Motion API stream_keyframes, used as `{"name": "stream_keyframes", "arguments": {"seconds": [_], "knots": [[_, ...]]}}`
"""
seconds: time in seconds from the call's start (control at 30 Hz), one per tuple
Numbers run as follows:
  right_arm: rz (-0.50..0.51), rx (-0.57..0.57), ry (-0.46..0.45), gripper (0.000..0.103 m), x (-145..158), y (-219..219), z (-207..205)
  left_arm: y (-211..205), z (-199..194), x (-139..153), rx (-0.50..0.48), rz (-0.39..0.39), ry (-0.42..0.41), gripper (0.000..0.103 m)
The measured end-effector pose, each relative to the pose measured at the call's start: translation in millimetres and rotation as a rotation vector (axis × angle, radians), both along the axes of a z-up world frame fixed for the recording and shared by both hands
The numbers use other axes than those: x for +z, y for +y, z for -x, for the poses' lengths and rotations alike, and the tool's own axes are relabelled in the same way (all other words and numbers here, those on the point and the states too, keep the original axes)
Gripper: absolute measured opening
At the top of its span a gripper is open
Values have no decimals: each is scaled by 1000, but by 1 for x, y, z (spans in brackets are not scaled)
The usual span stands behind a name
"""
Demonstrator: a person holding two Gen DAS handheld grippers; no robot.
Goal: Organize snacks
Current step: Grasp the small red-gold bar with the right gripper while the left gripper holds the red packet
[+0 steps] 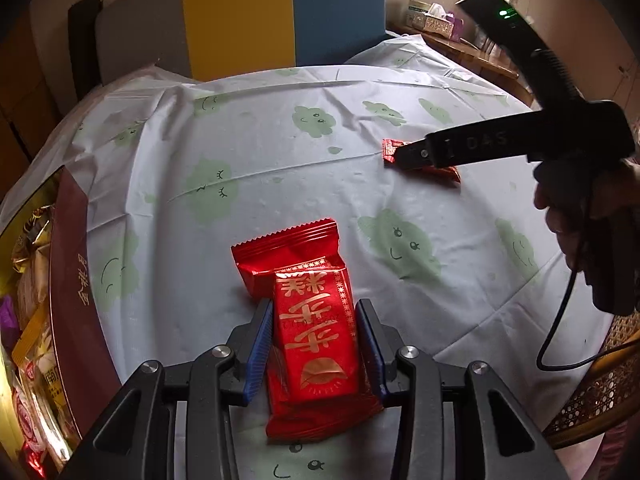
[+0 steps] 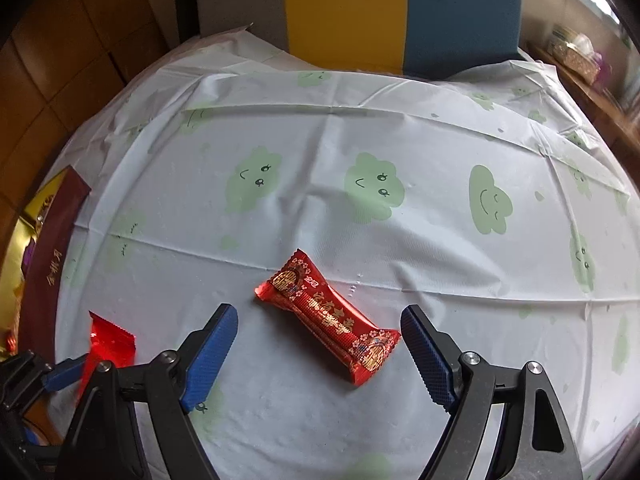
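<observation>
A cloud-print tablecloth [image 1: 280, 152] covered the table. The left gripper [image 1: 314, 344] was clamped on a red snack packet [image 1: 316, 340], probably bound for the snack box [image 1: 68, 280] beside it. Farther off, the right gripper [image 2: 320, 348] hung open-jawed astride a smaller red snack bar [image 2: 328, 316], ready to pinch it.

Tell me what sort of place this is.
Most likely a home dining or living room: a table under a cloud-print tablecloth, a colour-block chair pulled up behind it, and a tissue box on a wooden sideboard by the window.
</observation>
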State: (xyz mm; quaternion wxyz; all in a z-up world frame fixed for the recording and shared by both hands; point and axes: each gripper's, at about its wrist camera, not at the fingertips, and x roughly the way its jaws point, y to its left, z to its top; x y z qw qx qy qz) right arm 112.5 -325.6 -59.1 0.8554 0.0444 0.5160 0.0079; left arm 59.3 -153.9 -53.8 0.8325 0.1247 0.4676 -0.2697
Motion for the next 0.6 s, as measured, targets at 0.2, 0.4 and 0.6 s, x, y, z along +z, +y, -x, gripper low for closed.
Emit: {"name": "stream_keyframes", "arguments": {"seconds": [0.2,0.4,0.6], "knots": [[66,65,16,63,-10,5,-5,8,5,-5,3,52,-34,43],[15,169,35,21,-1,29,1,11,6,-8,16,79,-41,44],[-40,130,53,23,0,24,-1,10,9,-9,33,75,-56,44]]}}
